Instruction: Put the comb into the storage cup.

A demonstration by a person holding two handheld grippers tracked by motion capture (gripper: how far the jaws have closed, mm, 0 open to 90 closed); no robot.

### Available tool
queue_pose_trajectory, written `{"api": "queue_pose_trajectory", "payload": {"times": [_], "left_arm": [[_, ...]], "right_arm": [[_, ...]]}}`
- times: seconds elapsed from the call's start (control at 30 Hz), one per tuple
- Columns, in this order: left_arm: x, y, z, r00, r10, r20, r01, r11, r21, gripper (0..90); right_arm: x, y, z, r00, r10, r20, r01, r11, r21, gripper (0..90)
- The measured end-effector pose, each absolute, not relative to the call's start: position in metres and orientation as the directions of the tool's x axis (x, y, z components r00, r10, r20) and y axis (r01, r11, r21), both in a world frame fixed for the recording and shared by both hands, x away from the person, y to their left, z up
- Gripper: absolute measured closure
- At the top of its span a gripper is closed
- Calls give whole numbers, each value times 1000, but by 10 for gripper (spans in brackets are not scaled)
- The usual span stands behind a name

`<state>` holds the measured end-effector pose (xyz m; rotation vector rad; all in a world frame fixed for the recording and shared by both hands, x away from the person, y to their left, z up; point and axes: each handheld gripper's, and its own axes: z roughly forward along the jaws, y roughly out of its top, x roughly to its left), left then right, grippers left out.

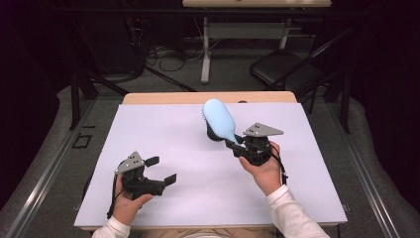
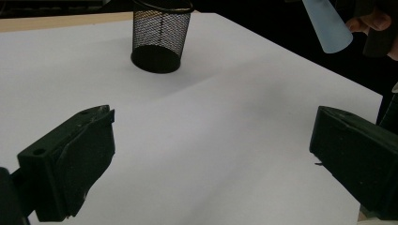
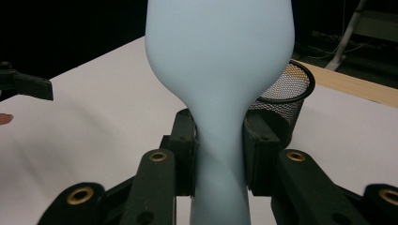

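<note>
The right tongs [image 1: 236,147], mid-frame, are clamping a blue hairbrush [image 1: 219,120] by its handle, carrying it over the mesh cup [image 3: 281,101]; next, lowering it in. The left tongs [image 1: 161,170] are hanging apart, empty.

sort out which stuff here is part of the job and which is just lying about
In the job:
- light blue plastic hairbrush, clamped by its handle in the right gripper
- black wire-mesh cup, on the table just beyond the brush
- left gripper, open and holding nothing

Lying about:
- black folding chair behind the table
- cables on the floor
</note>
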<state>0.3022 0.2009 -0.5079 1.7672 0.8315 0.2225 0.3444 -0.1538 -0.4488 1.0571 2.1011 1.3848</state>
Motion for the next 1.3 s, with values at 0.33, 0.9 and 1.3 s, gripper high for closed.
{"api": "queue_pose_trajectory", "payload": {"times": [0.33, 0.9, 1.3], "left_arm": [[308, 199, -497, 735, 632, -246, 410, -126, 903, 3], [322, 187, -475, 741, 620, -257, 425, -137, 895, 3], [328, 176, -463, 752, 600, -272, 433, -139, 890, 3]], "right_arm": [[343, -149, -451, -645, 762, 59, 352, 228, 908, 695], [341, -147, -452, -647, 760, 57, 340, 222, 914, 695], [340, -147, -453, -645, 762, 58, 339, 217, 916, 695]]}}
